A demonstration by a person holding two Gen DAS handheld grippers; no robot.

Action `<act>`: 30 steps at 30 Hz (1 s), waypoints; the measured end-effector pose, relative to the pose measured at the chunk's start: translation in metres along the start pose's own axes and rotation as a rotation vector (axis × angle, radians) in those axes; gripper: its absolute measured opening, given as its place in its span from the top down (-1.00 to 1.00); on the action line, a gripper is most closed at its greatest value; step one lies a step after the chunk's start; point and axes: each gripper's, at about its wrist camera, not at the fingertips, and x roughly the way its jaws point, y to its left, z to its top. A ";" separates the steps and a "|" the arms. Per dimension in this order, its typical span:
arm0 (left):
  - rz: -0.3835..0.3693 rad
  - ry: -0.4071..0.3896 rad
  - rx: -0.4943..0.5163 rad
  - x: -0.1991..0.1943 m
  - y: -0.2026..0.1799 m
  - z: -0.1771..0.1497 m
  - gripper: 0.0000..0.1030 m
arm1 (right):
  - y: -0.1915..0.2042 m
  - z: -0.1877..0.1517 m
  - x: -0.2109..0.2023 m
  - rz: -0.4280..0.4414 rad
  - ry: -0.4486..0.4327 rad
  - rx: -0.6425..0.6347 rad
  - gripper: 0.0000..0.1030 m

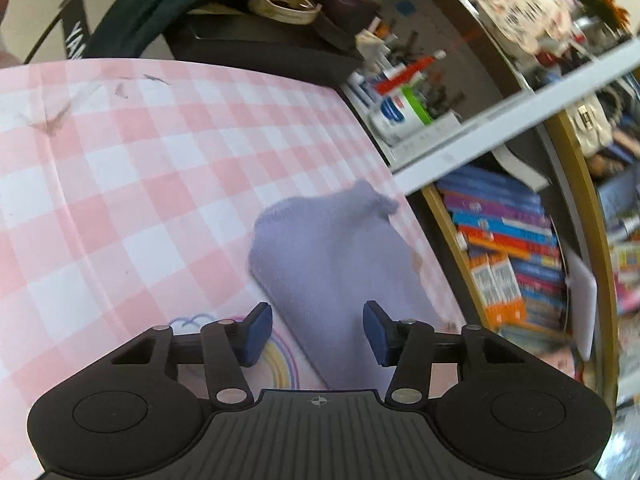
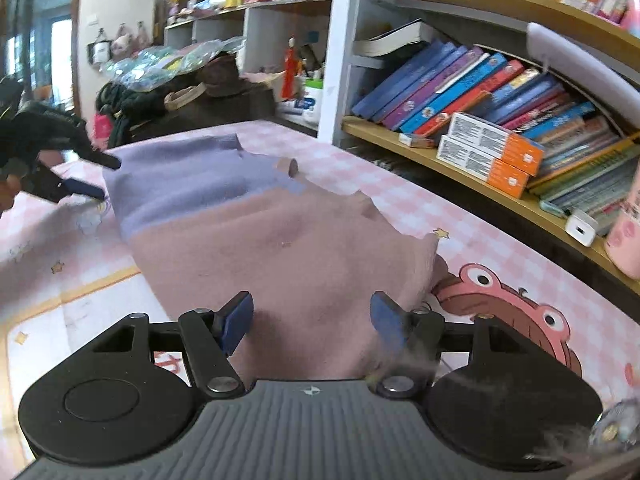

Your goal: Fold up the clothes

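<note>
A soft garment, lilac at one end and dusty pink at the other, lies on the pink checked tablecloth (image 1: 120, 184). In the left wrist view its lilac end (image 1: 332, 256) lies just ahead of my open left gripper (image 1: 318, 332), between and below the blue pads. In the right wrist view the pink part (image 2: 304, 264) lies under my open right gripper (image 2: 312, 322), and the lilac part (image 2: 180, 184) is farther back. The left gripper also shows in the right wrist view (image 2: 86, 178), at the garment's far left edge.
A bookshelf with leaning books (image 2: 472, 92) and orange boxes (image 2: 488, 156) runs along the table's right side. Dark bags and clutter (image 1: 248, 20) sit beyond the table's far end. A pink cartoon print (image 2: 520, 316) is on the cloth.
</note>
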 end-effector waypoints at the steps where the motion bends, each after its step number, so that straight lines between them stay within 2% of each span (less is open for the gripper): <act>1: 0.004 -0.004 0.001 0.002 -0.001 0.001 0.10 | -0.004 0.000 0.003 0.013 0.005 -0.008 -0.18; 4: 0.010 -0.025 -0.023 0.006 -0.003 0.001 0.10 | -0.012 -0.003 0.012 0.056 0.019 -0.019 -0.08; 8: 0.013 -0.066 -0.056 0.008 -0.004 -0.003 0.13 | -0.015 -0.007 0.016 0.093 0.022 -0.037 -0.07; 11: 0.065 -0.095 -0.020 0.011 -0.010 -0.006 0.42 | -0.018 -0.011 0.018 0.119 0.009 -0.030 -0.07; 12: 0.055 -0.116 0.028 0.008 -0.018 -0.009 0.47 | -0.020 -0.014 0.017 0.133 -0.006 -0.017 -0.07; 14: 0.033 -0.159 0.129 0.001 -0.035 -0.015 0.76 | -0.024 -0.019 0.016 0.154 -0.028 -0.001 -0.08; 15: 0.021 -0.180 0.180 -0.002 -0.043 -0.018 0.79 | -0.024 -0.020 0.015 0.154 -0.031 -0.007 -0.08; 17: -0.001 -0.222 0.281 -0.009 -0.060 -0.025 0.77 | -0.021 -0.020 0.014 0.146 -0.034 -0.017 -0.08; 19: 0.011 -0.228 0.389 -0.012 -0.080 -0.033 0.69 | -0.020 -0.020 0.014 0.142 -0.035 -0.021 -0.08; 20: 0.032 -0.213 0.401 -0.009 -0.082 -0.033 0.65 | -0.020 -0.020 0.014 0.142 -0.035 -0.021 -0.08; 21: 0.045 -0.199 0.376 -0.006 -0.077 -0.031 0.61 | -0.020 -0.020 0.014 0.142 -0.035 -0.020 -0.08; 23: 0.069 -0.172 0.322 0.002 -0.066 -0.025 0.37 | -0.020 -0.020 0.014 0.144 -0.034 -0.018 -0.08; 26: 0.089 -0.134 0.246 0.013 -0.053 -0.019 0.19 | -0.021 -0.020 0.014 0.146 -0.034 -0.015 -0.08; 30: 0.075 -0.096 0.163 0.027 -0.041 -0.012 0.10 | -0.022 -0.020 0.014 0.149 -0.033 -0.010 -0.09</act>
